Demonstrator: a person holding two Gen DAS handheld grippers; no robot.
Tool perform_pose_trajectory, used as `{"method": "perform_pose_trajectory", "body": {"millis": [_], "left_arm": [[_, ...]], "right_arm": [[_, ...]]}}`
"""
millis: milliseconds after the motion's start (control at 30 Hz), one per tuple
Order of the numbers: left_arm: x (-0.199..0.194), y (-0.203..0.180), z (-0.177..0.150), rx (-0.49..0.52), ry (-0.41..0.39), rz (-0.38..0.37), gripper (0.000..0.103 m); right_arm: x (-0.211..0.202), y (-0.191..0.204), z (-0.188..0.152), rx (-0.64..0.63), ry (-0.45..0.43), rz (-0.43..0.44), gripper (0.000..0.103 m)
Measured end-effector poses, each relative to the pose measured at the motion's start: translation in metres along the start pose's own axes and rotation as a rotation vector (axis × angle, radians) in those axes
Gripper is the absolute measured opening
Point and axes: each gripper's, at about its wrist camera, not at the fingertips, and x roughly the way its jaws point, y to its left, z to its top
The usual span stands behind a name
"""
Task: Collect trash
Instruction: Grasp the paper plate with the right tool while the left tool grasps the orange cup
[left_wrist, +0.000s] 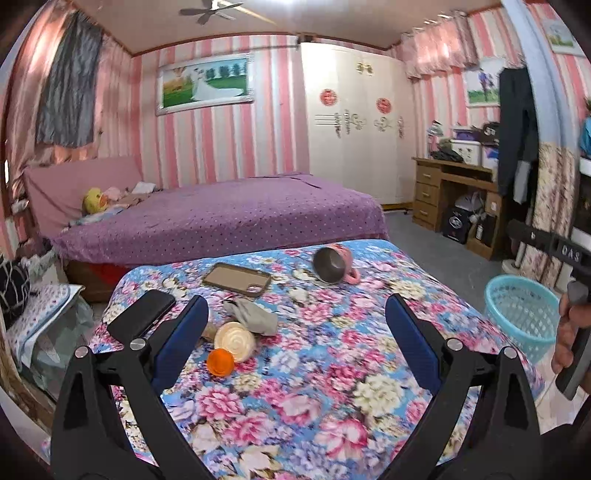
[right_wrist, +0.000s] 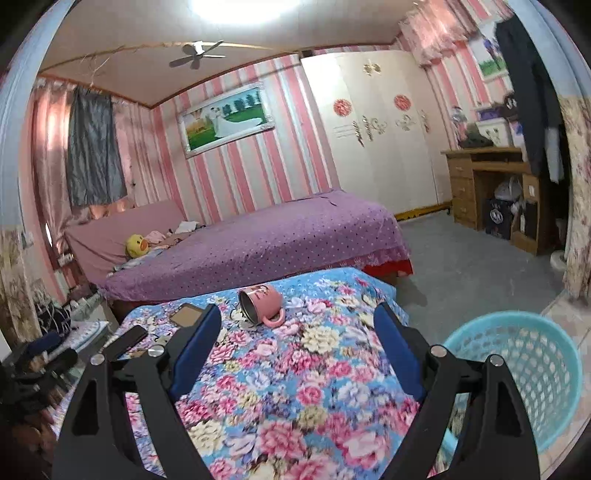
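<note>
We've bagged nothing: both claws, left gripper (left_wrist: 295, 317) and right gripper (right_wrist: 297, 330), spread empty; orange cap (left_wrist: 220, 362) and crumpled wrapper (left_wrist: 255, 316) lie well left of the basket (left_wrist: 522, 315).

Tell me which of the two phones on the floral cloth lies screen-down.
The tan-cased phone, lying back-up with its camera ring showing, next to the tipped pink mug. The black phone at the cloth's left edge shows a plain dark face.

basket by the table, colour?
Light blue basket, clearest in the right wrist view.
</note>
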Motion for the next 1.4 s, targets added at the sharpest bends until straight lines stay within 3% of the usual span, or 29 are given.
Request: {"method": "perform_pose_trajectory", "body": {"millis": [233,367,467,533,700,833,900,933,1067,1233,1300,1367,1400], "left_arm": [[0.027,0.035,-0.006,-0.087,0.01,0.076,0.094],[0.052,0.043,-0.008,-0.077,0.035,0.113,0.093],[0.056,0.062,-0.012,-0.088,0.033,0.132,0.094],[0.059,0.087,-0.018,-0.103,0.052,0.17,0.094],[0.069,0.157,-0.038,-0.191,0.1,0.243,0.094],[0.08,0.191,-0.06,-0.233,0.148,0.29,0.093],[0.085,0.199,-0.066,-0.239,0.165,0.294,0.093],[0.088,0.201,-0.067,-0.247,0.174,0.292,0.093],[0.094,0.205,-0.073,-0.259,0.196,0.27,0.093],[0.097,0.198,-0.077,-0.208,0.208,0.272,0.094],[0.098,0.201,-0.078,-0.242,0.213,0.253,0.094],[0.099,0.201,-0.077,-0.258,0.213,0.235,0.094],[0.101,0.199,-0.077,-0.26,0.214,0.225,0.093]], "right_arm": [[0.033,0.026,-0.005,-0.092,0.029,0.071,0.083],[0.043,0.033,-0.012,-0.103,0.04,0.033,0.085],[0.051,0.042,-0.014,-0.106,0.041,-0.001,0.093],[0.067,0.057,-0.022,-0.115,0.081,0.007,0.093],[0.113,0.122,-0.048,-0.167,0.194,0.118,0.093],[0.148,0.183,-0.079,-0.151,0.311,0.247,0.093],[0.162,0.204,-0.093,-0.149,0.359,0.269,0.092],[0.17,0.214,-0.101,-0.157,0.384,0.258,0.088],[0.193,0.229,-0.124,-0.144,0.464,0.225,0.055],[0.214,0.237,-0.135,-0.121,0.524,0.254,0.043],[0.223,0.24,-0.14,-0.114,0.552,0.25,0.034],[0.229,0.238,-0.142,-0.091,0.569,0.26,0.017],[0.228,0.238,-0.142,-0.086,0.568,0.266,0.016]]}}
